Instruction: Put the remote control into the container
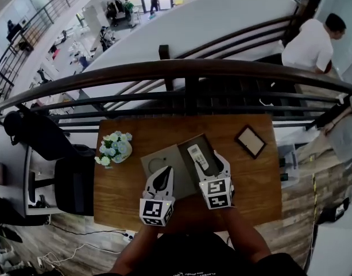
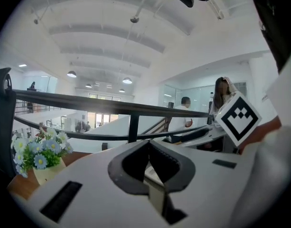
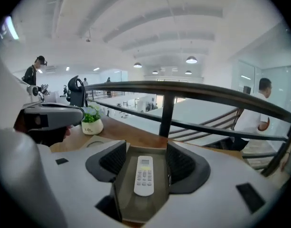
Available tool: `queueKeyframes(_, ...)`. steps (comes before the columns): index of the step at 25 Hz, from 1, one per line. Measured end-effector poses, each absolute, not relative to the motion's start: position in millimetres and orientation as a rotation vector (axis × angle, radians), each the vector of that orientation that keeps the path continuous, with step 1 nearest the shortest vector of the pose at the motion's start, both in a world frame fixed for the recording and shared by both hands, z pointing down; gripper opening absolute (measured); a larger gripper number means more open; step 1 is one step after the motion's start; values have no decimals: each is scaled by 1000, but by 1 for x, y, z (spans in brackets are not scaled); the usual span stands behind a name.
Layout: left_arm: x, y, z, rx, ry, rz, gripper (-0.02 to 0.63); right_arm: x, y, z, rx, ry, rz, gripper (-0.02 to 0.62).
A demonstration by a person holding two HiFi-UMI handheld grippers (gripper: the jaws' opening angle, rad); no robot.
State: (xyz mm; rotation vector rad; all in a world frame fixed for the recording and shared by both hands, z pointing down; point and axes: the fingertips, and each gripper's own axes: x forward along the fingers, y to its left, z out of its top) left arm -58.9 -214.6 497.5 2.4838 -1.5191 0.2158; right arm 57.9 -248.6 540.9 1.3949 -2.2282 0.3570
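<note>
Wooden table [image 1: 253, 180] bears container [image 3: 139, 206] holding remote control [image 1: 197, 156]; right tool [image 3: 144, 164] gapes around it, left tool [image 2: 149, 164] pinches its wall.

The white flower pot [image 3: 92, 126] on the far left of the surface bears small dark print that seems to begin "Life"; the rest is too small to read. The remote control [image 3: 145, 175] has key markings too fine to read.
</note>
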Motion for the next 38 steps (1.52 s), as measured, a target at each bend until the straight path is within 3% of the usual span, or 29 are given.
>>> queueKeyframes(3,-53,-211,480,2531,-1525,189,6,68,-238,507,1494,-2281,258,260)
queueKeyframes(9,-46,-195,456,2606,-1527,178,6,83,-210,461,1657,-2388,82,112)
queueKeyframes(13,-30,-179,437,2616,-1510,126,6,95,-191,431,1708,-2439,49,48)
queueKeyframes(38,13,-124,402,2709,-1505,54,6,122,-128,385,1786,-2544,-88,29)
